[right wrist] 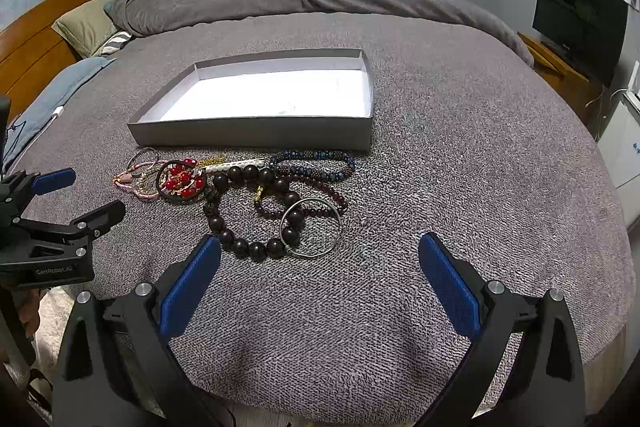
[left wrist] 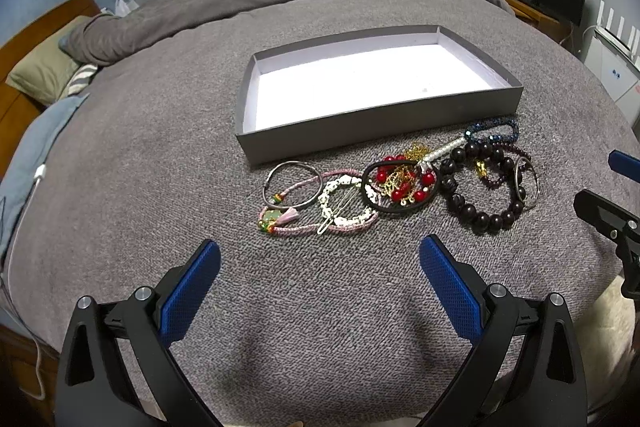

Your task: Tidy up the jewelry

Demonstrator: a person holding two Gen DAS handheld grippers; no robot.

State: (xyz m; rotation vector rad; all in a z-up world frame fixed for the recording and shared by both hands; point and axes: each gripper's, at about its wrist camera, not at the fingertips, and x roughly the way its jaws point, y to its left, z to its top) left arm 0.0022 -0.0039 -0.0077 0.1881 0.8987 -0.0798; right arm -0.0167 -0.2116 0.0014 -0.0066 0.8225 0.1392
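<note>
holding both tongs spread wide and empty above the grey blanket (left wrist: 160, 147): my left gripper (left wrist: 320, 259) near the pink cord bracelet (left wrist: 344, 223), my right gripper (right wrist: 320, 255) by the dark bead bracelet (right wrist: 248, 247). the jewelry lies in a row just before the grey tray (left wrist: 360, 125).

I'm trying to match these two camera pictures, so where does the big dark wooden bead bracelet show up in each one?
Left wrist: dark bead bracelet lies right of centre, near the right end of the jewelry row.
Right wrist: dark bead bracelet lies just left of centre, close to the camera, with a silver ring overlapping it.
Shared landmark: the grey tray behind the row.
</note>
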